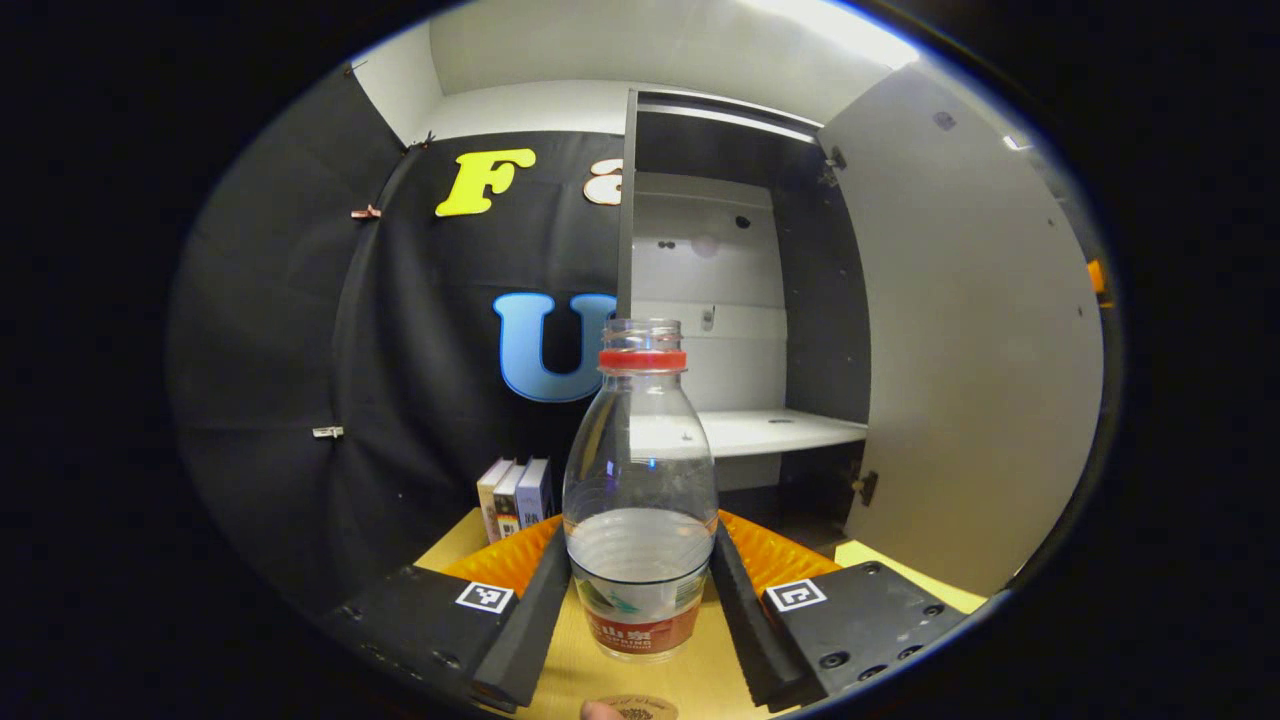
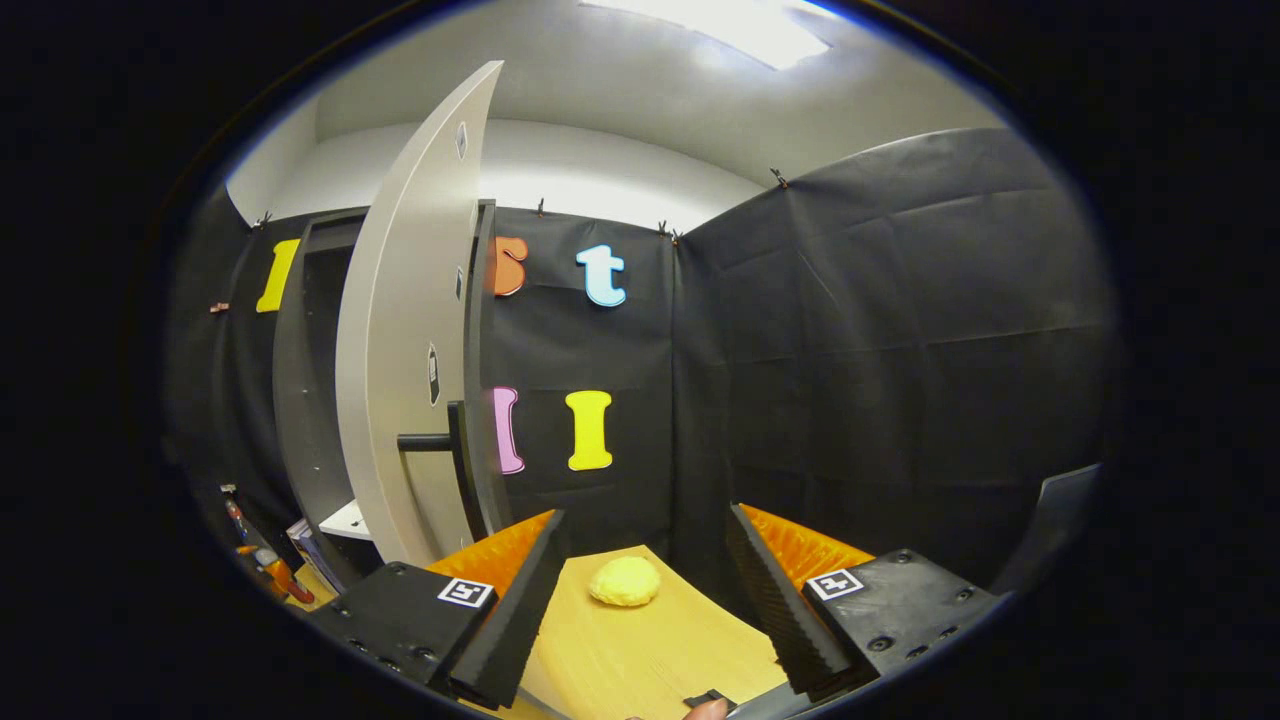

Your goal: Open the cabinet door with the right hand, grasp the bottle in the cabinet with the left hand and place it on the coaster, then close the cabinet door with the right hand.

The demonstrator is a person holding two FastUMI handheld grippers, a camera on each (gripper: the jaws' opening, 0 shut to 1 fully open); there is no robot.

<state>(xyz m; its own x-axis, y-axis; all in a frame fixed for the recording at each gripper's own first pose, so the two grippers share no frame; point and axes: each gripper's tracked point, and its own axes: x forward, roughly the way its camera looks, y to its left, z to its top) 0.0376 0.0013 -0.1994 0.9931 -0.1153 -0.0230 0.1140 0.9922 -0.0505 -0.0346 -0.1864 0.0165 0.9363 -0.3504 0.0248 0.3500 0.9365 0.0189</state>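
Left tool (image 1: 640, 600): two matte block bodies, each bearing a square black-and-white marker and recessed screws; wedge-shaped fingers (image 1: 530, 620) with ribbed inner faces; right tool (image 2: 640, 610): identical blocks, markers, screws, ribbed wedge fingers (image 2: 505, 620).

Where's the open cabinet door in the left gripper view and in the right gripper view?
Left gripper view: the cabinet door stands open at right, beside the bottle.
Right gripper view: the same door is left of centre, seen nearly edge-on, its handle facing right.
Shared landmark: the cabinet's white shelf.
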